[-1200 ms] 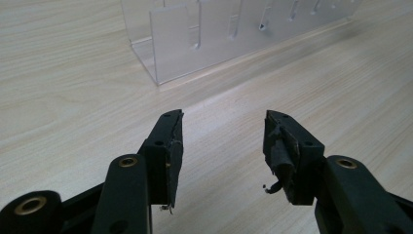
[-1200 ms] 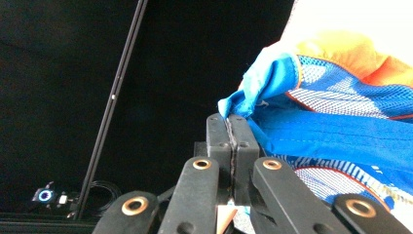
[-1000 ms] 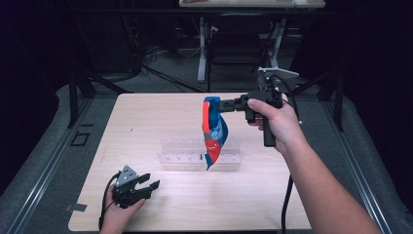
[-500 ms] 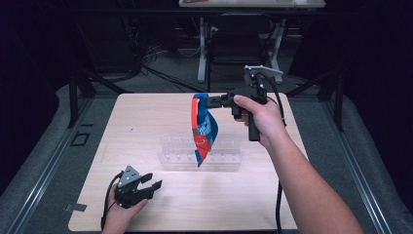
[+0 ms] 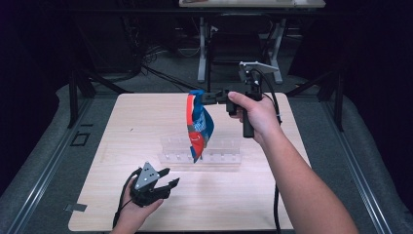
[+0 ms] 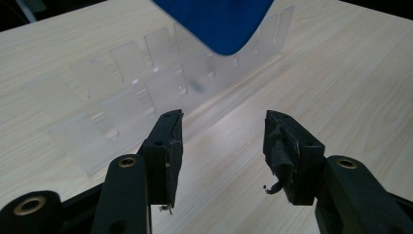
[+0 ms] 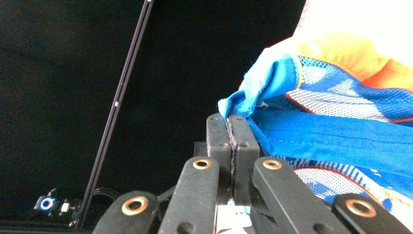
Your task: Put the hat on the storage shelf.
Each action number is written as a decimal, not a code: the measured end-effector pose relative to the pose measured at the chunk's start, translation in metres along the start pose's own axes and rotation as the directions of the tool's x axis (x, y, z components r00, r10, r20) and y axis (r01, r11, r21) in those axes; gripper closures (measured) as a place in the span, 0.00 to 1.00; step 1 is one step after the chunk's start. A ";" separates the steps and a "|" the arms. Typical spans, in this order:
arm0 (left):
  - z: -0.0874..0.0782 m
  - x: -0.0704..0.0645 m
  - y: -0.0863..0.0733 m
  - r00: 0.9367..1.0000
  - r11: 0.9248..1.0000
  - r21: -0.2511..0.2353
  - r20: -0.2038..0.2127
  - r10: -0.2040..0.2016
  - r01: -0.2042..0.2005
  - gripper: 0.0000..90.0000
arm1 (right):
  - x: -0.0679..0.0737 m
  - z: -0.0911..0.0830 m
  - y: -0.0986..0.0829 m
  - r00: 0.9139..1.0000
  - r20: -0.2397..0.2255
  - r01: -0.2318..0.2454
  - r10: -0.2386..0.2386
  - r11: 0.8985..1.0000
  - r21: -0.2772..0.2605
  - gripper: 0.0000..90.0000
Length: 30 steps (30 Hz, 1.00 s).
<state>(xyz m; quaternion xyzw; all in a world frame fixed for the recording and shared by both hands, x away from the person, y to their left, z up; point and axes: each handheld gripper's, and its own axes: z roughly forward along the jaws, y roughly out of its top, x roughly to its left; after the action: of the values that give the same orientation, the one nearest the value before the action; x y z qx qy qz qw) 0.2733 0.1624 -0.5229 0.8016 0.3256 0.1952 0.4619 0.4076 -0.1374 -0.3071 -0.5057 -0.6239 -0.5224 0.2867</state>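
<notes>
We hold the right gripper (image 5: 207, 97) up over the far half of the table (image 5: 122, 126), its jaws pressed together on the top edge of a blue, red and orange snack bag (image 5: 198, 127). In the right gripper view the two jaws meet flat with the blue hem of the bag (image 7: 341, 131) pinched between them. The bag hangs free in the air, clear of the wood, and its lower tip dangles just above a clear plastic rack (image 5: 219, 155) that stands near the middle of the table, its slots running left to right.

Our left gripper (image 5: 163, 181) sits low at the near left of the table, well apart from the bag and rack. Its jaws are spread with nothing between them; in the left gripper view bare wood shows in the gap, the rack (image 6: 126, 92) stands beyond, and the blue bottom of the bag (image 6: 219, 24) hangs above it.

The table top is pale wood. There is open wood to the left of the rack, in front of it, and along the far edge. Around the table lies grey floor (image 5: 44, 161); beyond it the room is dark, with metal stand legs (image 5: 202, 53) and cables behind the far edge.
</notes>
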 end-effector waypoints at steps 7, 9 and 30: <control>0.005 -0.005 0.011 1.000 0.999 -0.035 0.014 0.004 -0.003 0.56 | -0.006 -0.004 0.002 1.000 0.007 -0.010 0.010 1.000 -0.012 1.00; 0.007 -0.007 0.016 1.000 0.999 -0.039 0.020 0.005 -0.004 0.56 | -0.006 -0.005 0.002 1.000 0.011 -0.010 0.010 1.000 -0.020 1.00; 0.037 -0.024 0.054 0.999 0.995 -0.081 0.002 0.051 -0.050 0.73 | -0.018 -0.005 -0.001 0.999 0.027 -0.017 0.018 1.000 -0.015 1.00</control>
<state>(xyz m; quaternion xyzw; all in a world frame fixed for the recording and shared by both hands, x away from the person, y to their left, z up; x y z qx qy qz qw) 0.2968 0.1032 -0.4943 0.7906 0.2961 0.2183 0.4895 0.4120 -0.1481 -0.3221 -0.5202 -0.6194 -0.5176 0.2791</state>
